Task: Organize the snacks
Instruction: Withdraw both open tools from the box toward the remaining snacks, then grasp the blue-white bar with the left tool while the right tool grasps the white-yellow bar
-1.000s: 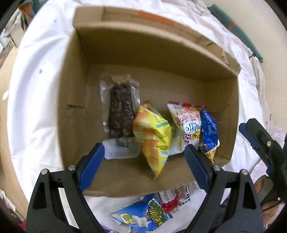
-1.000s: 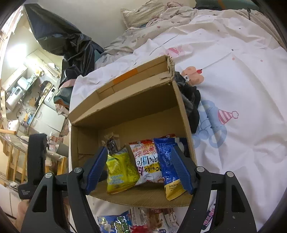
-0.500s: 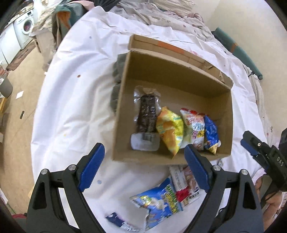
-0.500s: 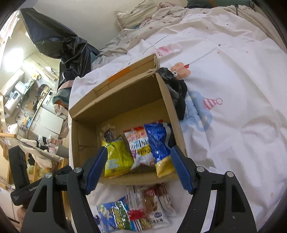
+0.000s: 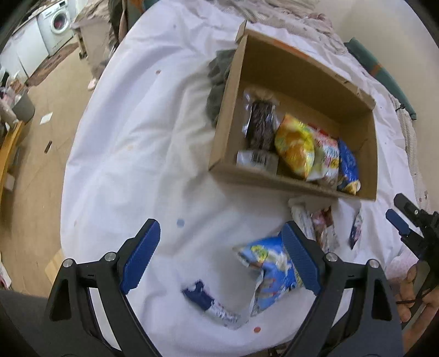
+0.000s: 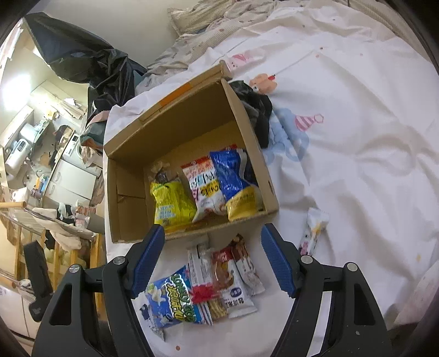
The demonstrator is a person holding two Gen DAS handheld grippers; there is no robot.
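A cardboard box (image 5: 277, 68) (image 6: 189, 109) lies on a white sheet. It holds a dark bar in clear wrap (image 5: 260, 123), a yellow bag (image 5: 295, 145) (image 6: 171, 203), a red-white bag (image 6: 204, 184) and a blue-yellow bag (image 6: 236, 184). Loose snacks lie in front of the box: a blue popcorn bag (image 5: 271, 266) (image 6: 172, 302), several bars (image 6: 227, 274), a small blue packet (image 5: 208, 302) and a white packet (image 6: 314, 228). My left gripper (image 5: 219, 255) is open and empty above the sheet. My right gripper (image 6: 212, 258) is open and empty above the loose bars.
Dark cloth (image 6: 255, 107) lies against the box's side. A black plastic bag (image 6: 79, 60) sits behind the box. The bed edge drops to a wooden floor (image 5: 33, 142) at left, with a washing machine (image 5: 55, 24) beyond. Crumpled bedding (image 6: 219, 16) lies at the back.
Both grippers have pulled back and up from the box. The box now looks smaller and the loose snacks in front of it have come into fuller view. Both stay open.
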